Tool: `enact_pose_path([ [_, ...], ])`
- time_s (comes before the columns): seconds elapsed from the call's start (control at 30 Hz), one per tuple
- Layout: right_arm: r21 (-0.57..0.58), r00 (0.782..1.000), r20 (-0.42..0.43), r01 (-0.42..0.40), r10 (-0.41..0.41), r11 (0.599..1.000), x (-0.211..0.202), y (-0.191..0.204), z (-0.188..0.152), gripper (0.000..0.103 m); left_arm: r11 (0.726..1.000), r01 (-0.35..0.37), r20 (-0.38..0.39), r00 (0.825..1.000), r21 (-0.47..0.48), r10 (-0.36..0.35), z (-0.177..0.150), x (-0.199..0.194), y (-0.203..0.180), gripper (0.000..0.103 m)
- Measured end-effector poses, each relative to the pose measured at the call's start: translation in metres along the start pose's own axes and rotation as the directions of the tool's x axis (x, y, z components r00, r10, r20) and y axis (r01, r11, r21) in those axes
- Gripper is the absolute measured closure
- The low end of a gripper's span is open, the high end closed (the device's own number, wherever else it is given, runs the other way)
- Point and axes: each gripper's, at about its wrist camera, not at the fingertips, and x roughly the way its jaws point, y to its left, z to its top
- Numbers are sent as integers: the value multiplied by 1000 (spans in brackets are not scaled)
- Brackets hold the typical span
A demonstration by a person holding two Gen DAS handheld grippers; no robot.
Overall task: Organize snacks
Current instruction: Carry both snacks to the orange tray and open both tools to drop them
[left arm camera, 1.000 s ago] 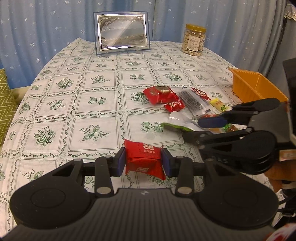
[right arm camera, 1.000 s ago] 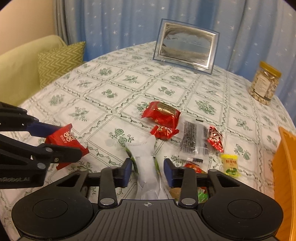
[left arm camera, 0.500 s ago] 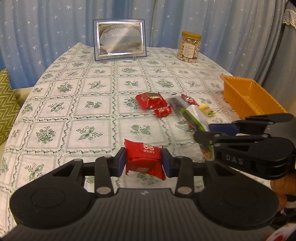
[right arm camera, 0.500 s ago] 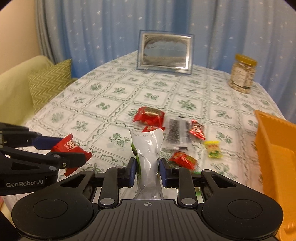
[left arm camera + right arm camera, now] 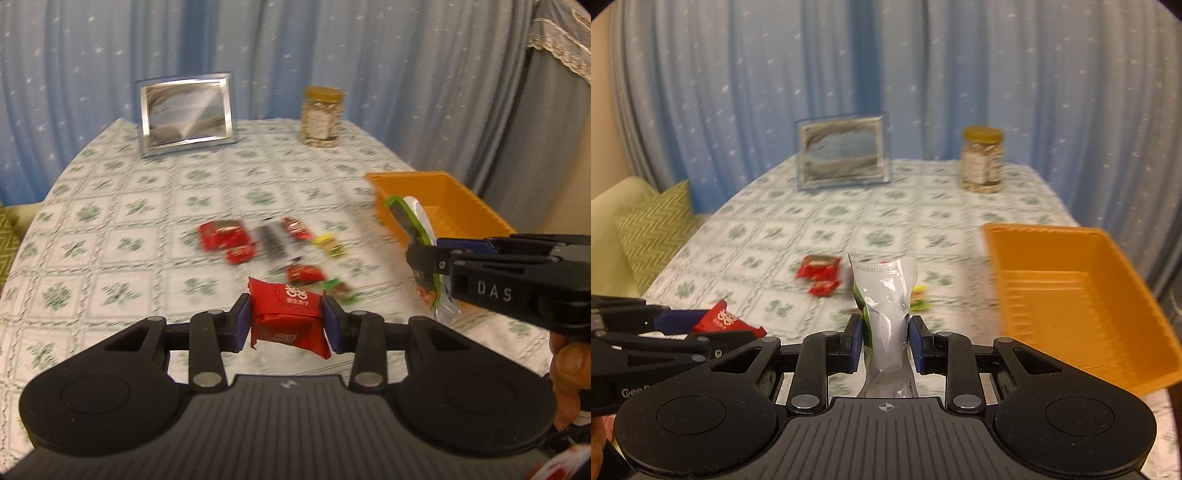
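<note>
My left gripper [image 5: 287, 324] is shut on a red snack packet [image 5: 288, 317] and holds it above the table; it also shows in the right wrist view [image 5: 724, 321]. My right gripper [image 5: 884, 343] is shut on a silver and green pouch [image 5: 886, 295], held upright above the table left of the orange tray [image 5: 1078, 295]. In the left wrist view the pouch [image 5: 413, 221] overlaps the near corner of the tray [image 5: 443, 206]. Several loose snacks [image 5: 266, 240] lie in the middle of the table.
A picture frame [image 5: 186, 112] and a jar of nuts [image 5: 320, 116] stand at the far end of the table. Blue curtains hang behind. A green cushion [image 5: 653, 232] lies on a sofa at the left.
Both grippers have risen and moved back from the snacks with their packets. The right gripper has carried the pouch rightward, close to the orange tray.
</note>
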Motion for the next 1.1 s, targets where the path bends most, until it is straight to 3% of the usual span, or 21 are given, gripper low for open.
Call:
enact_pose_path([
  [0.33, 110, 994, 51, 86, -92, 990, -39, -76, 18, 76, 994, 97, 20, 995, 55, -98, 30, 18, -70, 66],
  [0.67, 241, 986, 37, 150, -163, 959, -39, -167, 26, 76, 978, 189, 32, 981, 85, -192, 56, 57, -129, 66],
  [1.1, 307, 983, -16, 178, -182, 935, -19, -207, 16, 76, 958, 262, -46, 965, 114, -258, 56, 126, -164, 64],
])
